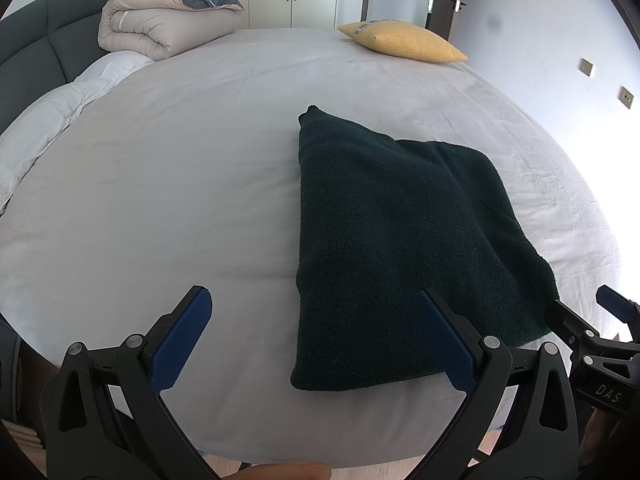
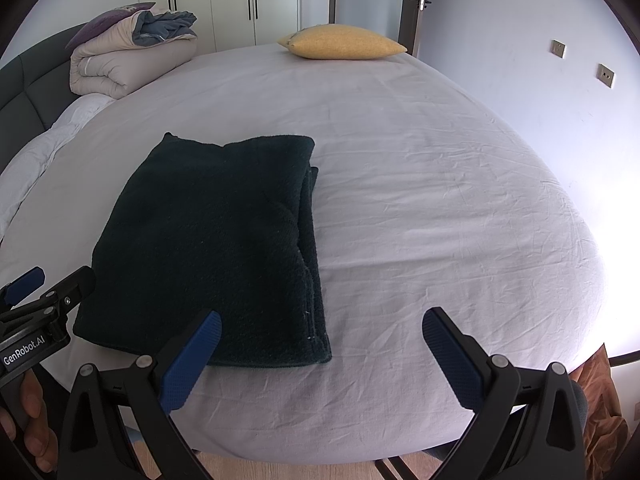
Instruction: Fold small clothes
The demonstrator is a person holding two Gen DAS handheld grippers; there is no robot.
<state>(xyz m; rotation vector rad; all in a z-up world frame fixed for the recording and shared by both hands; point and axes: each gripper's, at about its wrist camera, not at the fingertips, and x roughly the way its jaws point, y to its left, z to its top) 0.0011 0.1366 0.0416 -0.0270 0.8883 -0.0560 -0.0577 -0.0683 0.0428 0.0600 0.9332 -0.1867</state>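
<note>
The dark green garment (image 2: pixel 212 248) was a matt, fuzzy knit; the bed sheet (image 2: pixel 420 200) was smooth, faintly creased cloth; the left gripper (image 1: pixel 316 334) had matt black plastic arms with ribbed blue pads (image 1: pixel 182 340).

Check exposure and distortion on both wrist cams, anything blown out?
Left wrist: strong fisheye bulge, the bed blows to white at its right edge, a dark smudge on the wall near the door; dark green garment keeps knit texture. Right wrist: same bulge, glare at the bed's lower right, garment nearly black, folds faint.

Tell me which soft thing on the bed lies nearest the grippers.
The dark green folded garment, just ahead of both; the yellow pillow and rolled duvet sit far back.
</note>
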